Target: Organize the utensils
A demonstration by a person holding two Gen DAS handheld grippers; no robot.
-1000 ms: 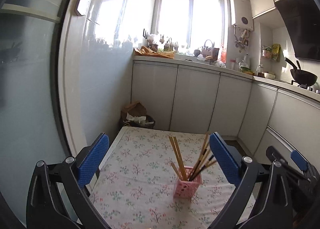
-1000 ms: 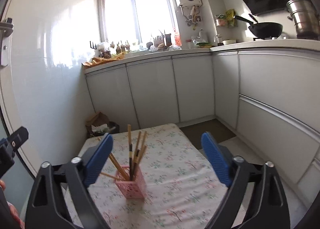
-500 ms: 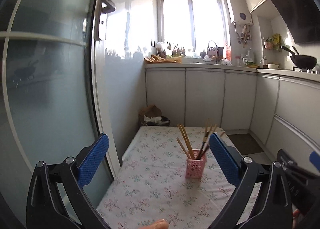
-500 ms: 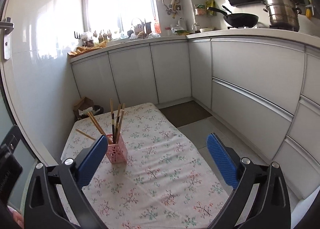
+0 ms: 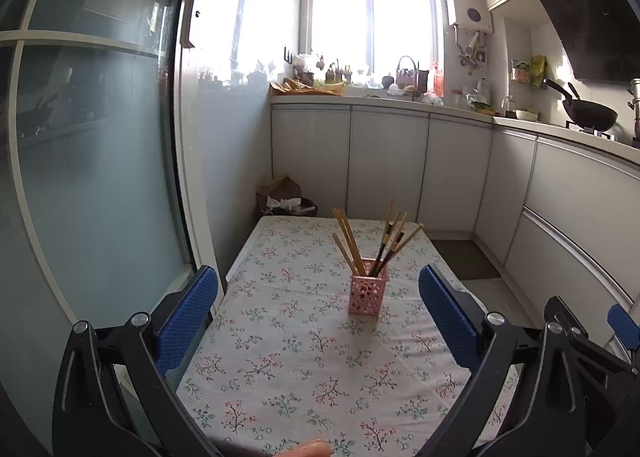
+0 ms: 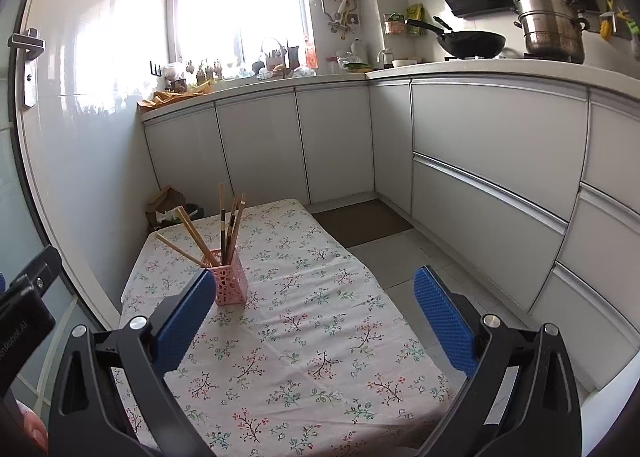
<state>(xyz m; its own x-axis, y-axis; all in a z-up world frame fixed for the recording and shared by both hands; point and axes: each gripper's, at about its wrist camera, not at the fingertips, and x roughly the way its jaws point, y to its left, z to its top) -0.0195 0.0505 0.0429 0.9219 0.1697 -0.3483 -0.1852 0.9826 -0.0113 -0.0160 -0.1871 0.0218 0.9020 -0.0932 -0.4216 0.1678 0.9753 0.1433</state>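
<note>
Left wrist view shows my left tool (image 5: 318, 313) with jaws wide apart and empty, held back from the pink holder (image 5: 368, 292). My right tool (image 6: 314, 313) is also spread and carries nothing. All chopsticks (image 5: 374, 243) I can see stand already in the holder, far and slightly right on the table (image 5: 280, 357), so I judge the sorting almost done. If one stick needs straightening, I would come from above and close gently, because the light holder may tip. To the left, the table edge runs beside a glass door (image 5: 100, 177); to the right there is open floor (image 6: 404, 253), better room for moving.
</note>
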